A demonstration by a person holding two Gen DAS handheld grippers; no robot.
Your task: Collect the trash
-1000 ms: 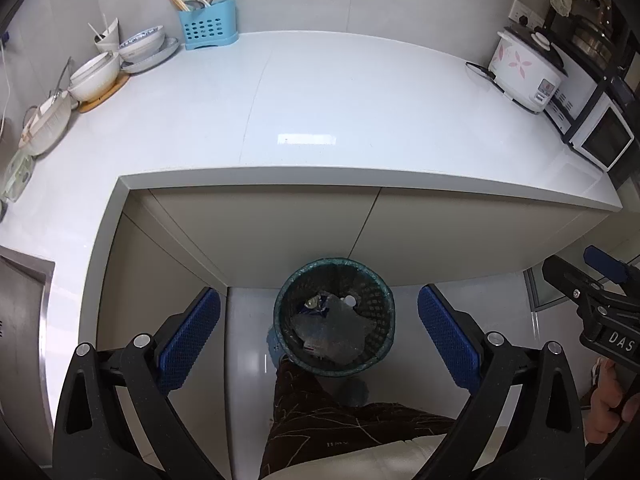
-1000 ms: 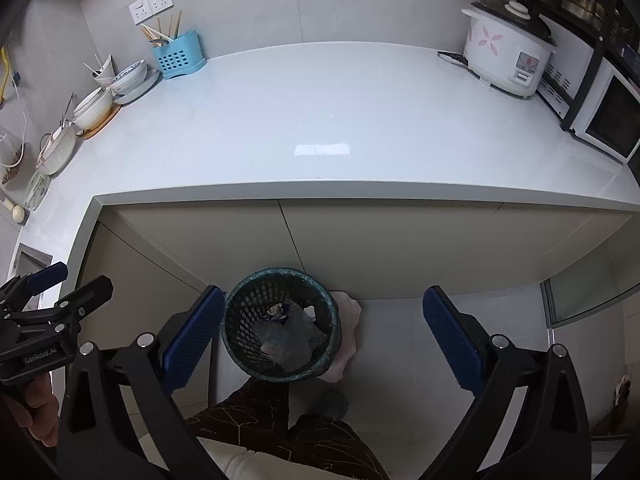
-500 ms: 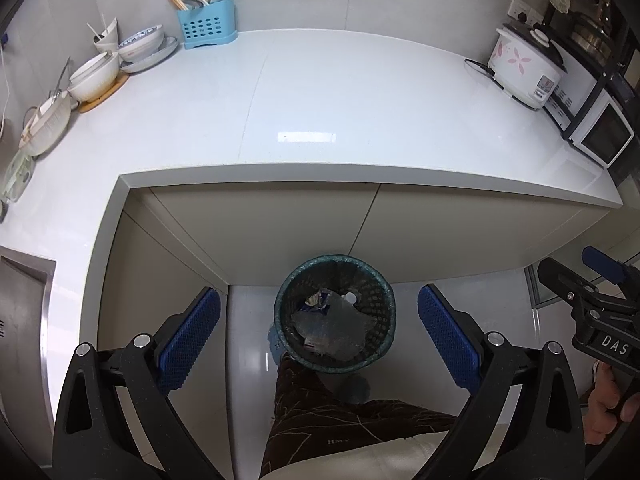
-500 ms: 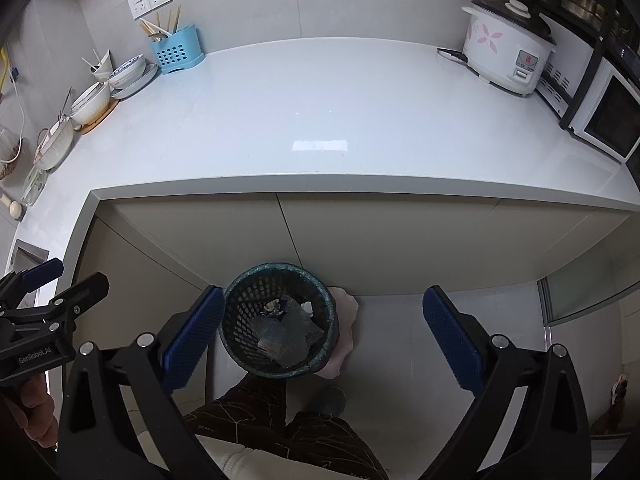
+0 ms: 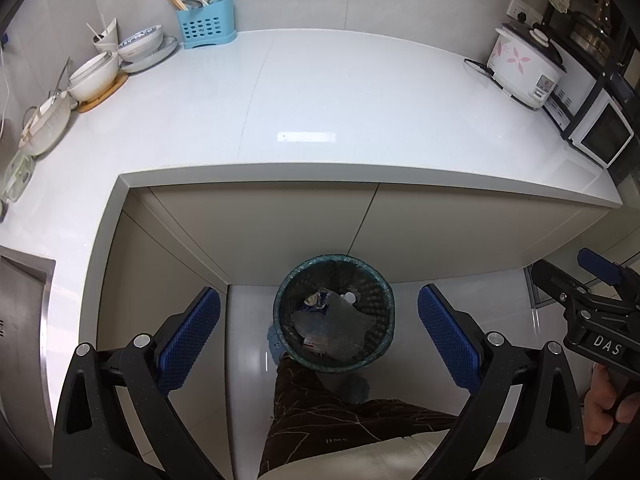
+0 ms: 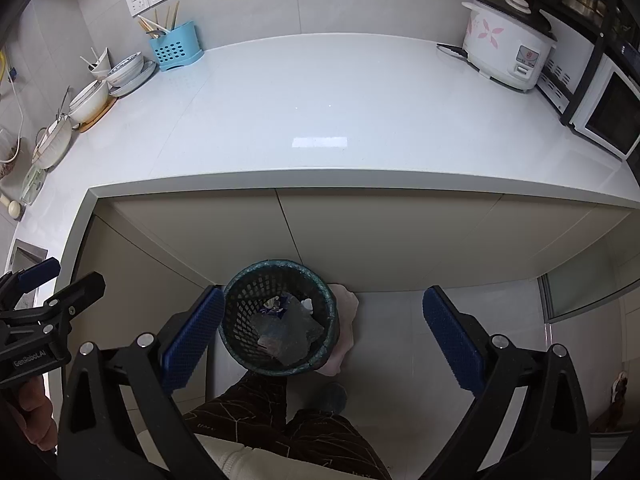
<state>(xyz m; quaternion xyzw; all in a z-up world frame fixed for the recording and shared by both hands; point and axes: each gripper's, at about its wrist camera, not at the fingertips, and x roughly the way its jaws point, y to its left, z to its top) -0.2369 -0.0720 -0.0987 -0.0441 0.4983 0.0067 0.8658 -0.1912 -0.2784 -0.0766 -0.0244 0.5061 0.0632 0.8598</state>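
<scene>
both grippers empty over the bin, counter looks bare

left gripper [image 5: 319, 322]: blue pads spread wide, nothing between them. it hangs high above the floor and looks down past the counter edge. right gripper [image 6: 323, 326]: same, jaws wide apart, holding nothing. each gripper shows at the edge of the other's view, so the 2 are side by side and apart.

trash basket [image 5: 334, 314]: dark mesh with a liner, on the floor against the cabinet front, just below the left gripper and touching the person's trouser leg [image 5: 320, 408]. inside lies the trash [image 5: 332, 320]: crumpled grey plastic, a blue wrapper scrap, a small white bit. it sits low in the basket.

countertop [image 5: 360, 112]: no loose trash visible on its open middle. bowls [image 5: 116, 60] and a blue utensil holder [image 5: 206, 24] line the left and back; a rice cooker [image 5: 524, 66] stands at the right.

judgement: collection looks near done or done.

risks from here:
- 1 stray piece may hide among the bowls; the fisheye edge is too small to tell.
- a reach there could knock stacked dishes.
- the leg against the basket could tip it and spill the contents.
- a pink object [image 6: 346, 320] behind the basket is unclear; could be mistaken for trash.
</scene>
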